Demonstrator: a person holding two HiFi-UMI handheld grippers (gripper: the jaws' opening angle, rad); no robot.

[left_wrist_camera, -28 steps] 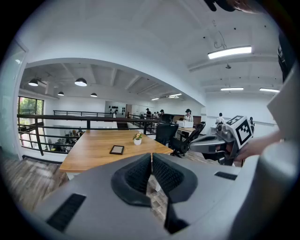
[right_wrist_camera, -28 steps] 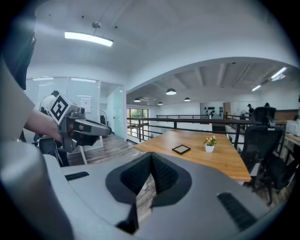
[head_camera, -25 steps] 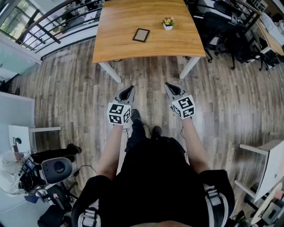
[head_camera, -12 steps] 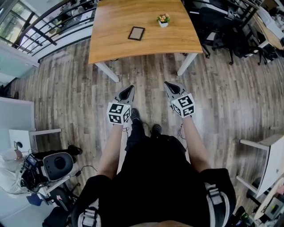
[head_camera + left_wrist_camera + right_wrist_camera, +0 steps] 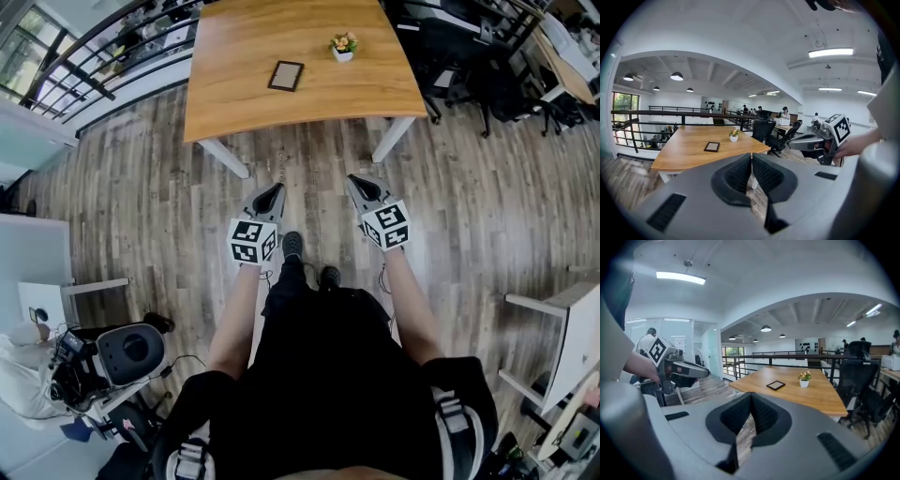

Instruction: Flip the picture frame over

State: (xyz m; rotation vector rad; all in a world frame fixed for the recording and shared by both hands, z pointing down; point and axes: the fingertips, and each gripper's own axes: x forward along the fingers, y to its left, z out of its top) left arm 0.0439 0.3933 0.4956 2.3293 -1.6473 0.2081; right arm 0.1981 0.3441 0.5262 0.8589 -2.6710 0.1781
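Observation:
A small dark picture frame (image 5: 286, 75) lies flat on a wooden table (image 5: 244, 103), left of a little potted flower (image 5: 342, 45). The same frame (image 5: 712, 146) (image 5: 776, 385) shows in both gripper views, far ahead. My left gripper (image 5: 275, 188) and right gripper (image 5: 357, 181) hang over the wood floor, well short of the table's near edge. Both are shut and hold nothing. The left gripper view shows the pads meeting at the left gripper (image 5: 751, 154); the right gripper view shows the same at the right gripper (image 5: 751, 394).
Black office chairs (image 5: 469, 75) crowd the table's right side. A dark railing (image 5: 103, 56) runs along the far left. A white side table (image 5: 66, 286) and a grey device (image 5: 127, 352) stand on my left, white furniture (image 5: 562, 347) on my right.
The table and picture frame have shifted left and slightly up in the head view. Both grippers hold their pose and stay shut.

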